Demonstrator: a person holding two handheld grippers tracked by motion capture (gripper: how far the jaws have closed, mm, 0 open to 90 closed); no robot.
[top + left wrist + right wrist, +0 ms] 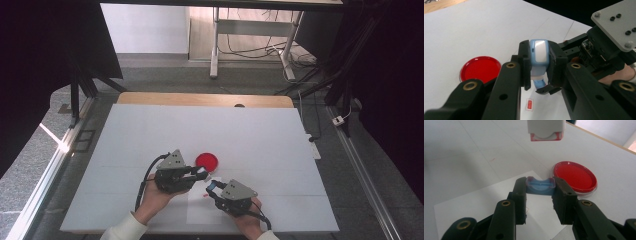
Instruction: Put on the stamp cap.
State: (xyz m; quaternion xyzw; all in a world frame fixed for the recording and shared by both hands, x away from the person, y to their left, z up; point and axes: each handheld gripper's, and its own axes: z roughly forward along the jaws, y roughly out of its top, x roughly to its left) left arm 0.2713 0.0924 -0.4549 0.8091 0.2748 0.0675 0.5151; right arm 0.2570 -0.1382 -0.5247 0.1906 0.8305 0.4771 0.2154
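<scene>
Here the left gripper (537, 66) is clamping a small blue-and-white stamp body (539, 56) between its jaws, which are sitting closed tight on its sides, and is holding it above the table. The right gripper (540, 188) is pinching the blue stamp cap (540, 186) in the same snug way, just below and beside the stamp body, the two parts standing apart. Under them a white paper sheet (474, 205) is lying flat on the white table (250, 130), carrying a small red stamped mark (530, 104). Just beyond the grippers a round red ink pad (207, 161) is resting on the table beside the sheet's far edge, with nothing lying between it and the stamp. In the high view both hands are working near the table's near edge, the wooden tabletop edge (200, 98) showing at the far side
</scene>
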